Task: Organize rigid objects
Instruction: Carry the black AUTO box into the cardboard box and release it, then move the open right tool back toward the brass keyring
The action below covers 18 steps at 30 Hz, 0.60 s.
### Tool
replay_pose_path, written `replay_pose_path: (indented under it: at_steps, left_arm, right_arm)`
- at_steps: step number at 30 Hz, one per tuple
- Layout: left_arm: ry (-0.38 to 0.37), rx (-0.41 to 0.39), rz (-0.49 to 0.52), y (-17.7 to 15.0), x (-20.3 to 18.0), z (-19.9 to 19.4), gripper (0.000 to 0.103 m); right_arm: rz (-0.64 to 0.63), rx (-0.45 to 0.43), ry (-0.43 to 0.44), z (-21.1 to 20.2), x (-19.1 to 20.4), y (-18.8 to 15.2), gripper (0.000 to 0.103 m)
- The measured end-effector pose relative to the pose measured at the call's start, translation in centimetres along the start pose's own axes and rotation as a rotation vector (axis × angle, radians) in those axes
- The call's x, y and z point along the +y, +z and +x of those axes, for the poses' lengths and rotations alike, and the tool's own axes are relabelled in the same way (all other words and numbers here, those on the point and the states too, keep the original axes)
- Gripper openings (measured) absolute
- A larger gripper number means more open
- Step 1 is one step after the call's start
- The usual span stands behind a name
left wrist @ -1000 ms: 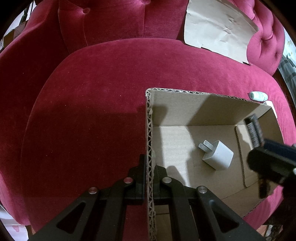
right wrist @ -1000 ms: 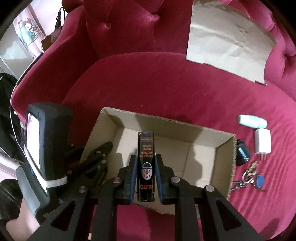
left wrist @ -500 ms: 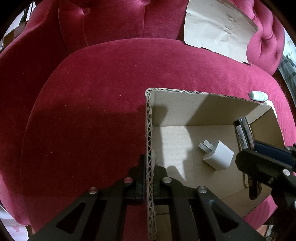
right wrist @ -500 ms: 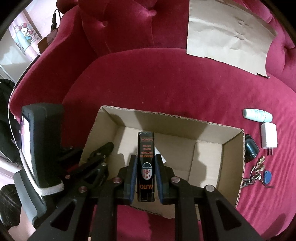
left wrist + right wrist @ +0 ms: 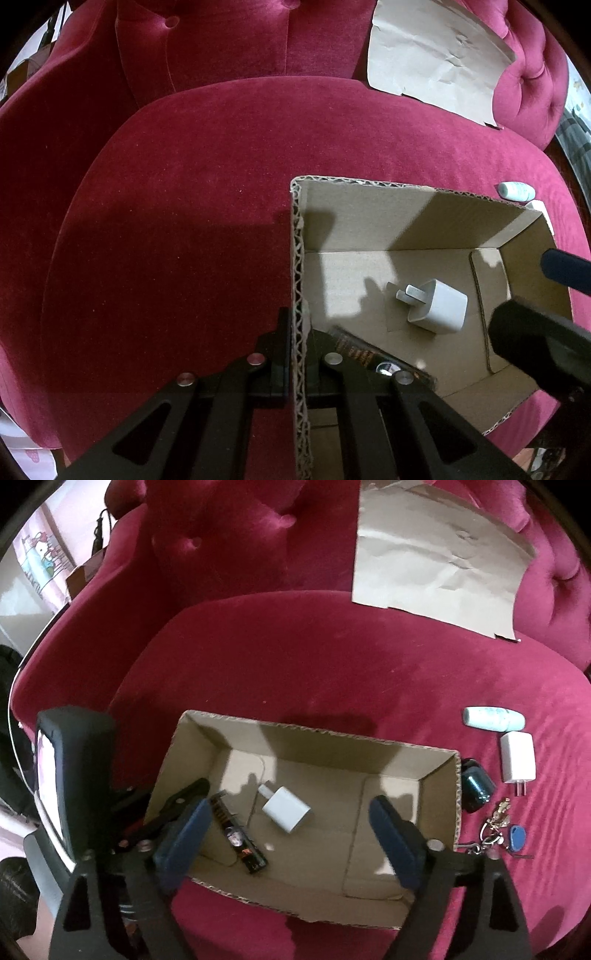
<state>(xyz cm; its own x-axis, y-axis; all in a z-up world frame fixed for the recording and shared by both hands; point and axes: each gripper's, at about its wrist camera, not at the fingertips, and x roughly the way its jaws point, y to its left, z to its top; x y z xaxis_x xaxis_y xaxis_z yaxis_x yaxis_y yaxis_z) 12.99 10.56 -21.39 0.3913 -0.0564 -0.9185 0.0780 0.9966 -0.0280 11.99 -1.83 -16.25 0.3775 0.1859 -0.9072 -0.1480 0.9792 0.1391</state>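
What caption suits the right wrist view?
Open right claw above cardboard box holding black lighter and white charger.

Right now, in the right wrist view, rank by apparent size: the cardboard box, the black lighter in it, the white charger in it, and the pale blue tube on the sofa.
1. cardboard box, far the largest.
2. black lighter, longest of the small things.
3. white charger and pale blue tube: these look alike, and the fisheye edge distorts the tube, so no ranking.
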Motion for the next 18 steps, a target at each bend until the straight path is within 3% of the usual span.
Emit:
replay_pose_path:
  at_steps: [5, 18]
  left_arm:
    - [0.001, 0.000, 0.000, -0.1, 0.0, 0.0, 0.003]
    - [0.001, 0.001, 0.000, 0.1, -0.1, 0.0, 0.003]
  right_arm:
    - [0.017, -0.015, -0.013, -0.2, -0.4, 0.3, 0.101]
    - [0.040, -0.052, -0.056, -2.2, -2.1, 0.6, 0.102]
